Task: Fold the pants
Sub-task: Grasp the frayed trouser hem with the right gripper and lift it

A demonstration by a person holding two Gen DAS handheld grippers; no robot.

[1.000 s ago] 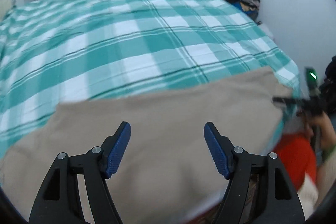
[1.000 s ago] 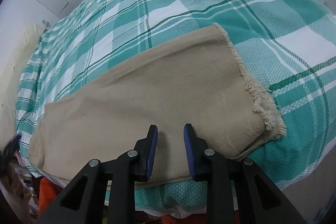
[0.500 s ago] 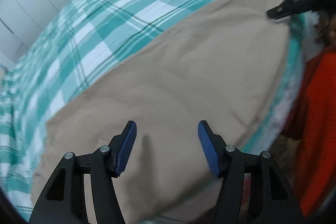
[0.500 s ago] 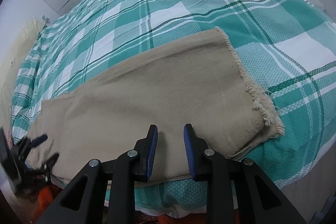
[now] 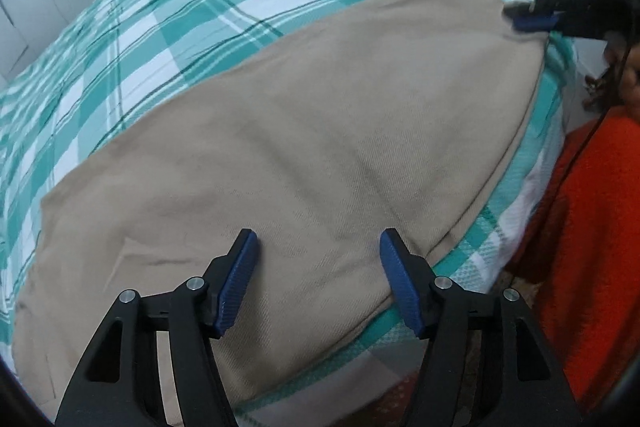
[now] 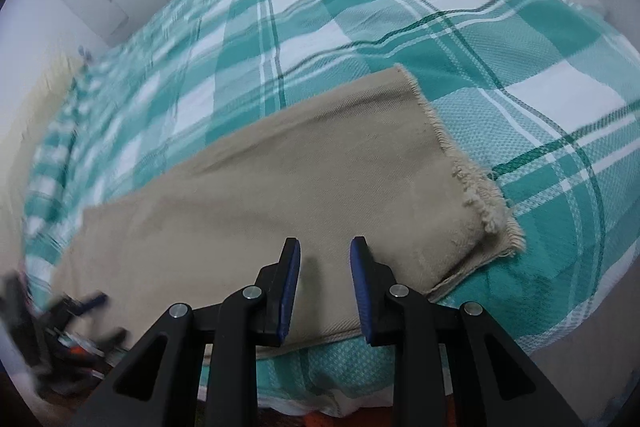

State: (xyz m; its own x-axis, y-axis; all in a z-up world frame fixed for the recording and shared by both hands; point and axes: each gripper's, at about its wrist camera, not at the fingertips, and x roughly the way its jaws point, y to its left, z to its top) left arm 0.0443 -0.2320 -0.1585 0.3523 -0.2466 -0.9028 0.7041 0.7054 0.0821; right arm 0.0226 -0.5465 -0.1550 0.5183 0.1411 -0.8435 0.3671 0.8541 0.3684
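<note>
The beige pants point(image 6: 280, 195) lie flat along the near edge of the bed point(image 6: 460, 39), on its teal-and-white checked cover, with the frayed leg hems toward the right in the right wrist view; the fabric is layered there, one hem atop the other. The left claw point(image 5: 318, 281) hangs over the cloth with its jaws wide, having just been opening, nothing pinched between them; the right claw point(image 6: 324, 287) stands narrow over the near edge, pads clear of the fabric. An orange sleeve point(image 5: 592, 227) shows beside the bed.

Beige pants point(image 6: 304, 195) lie flat along bed edge, hems frayed.
</note>
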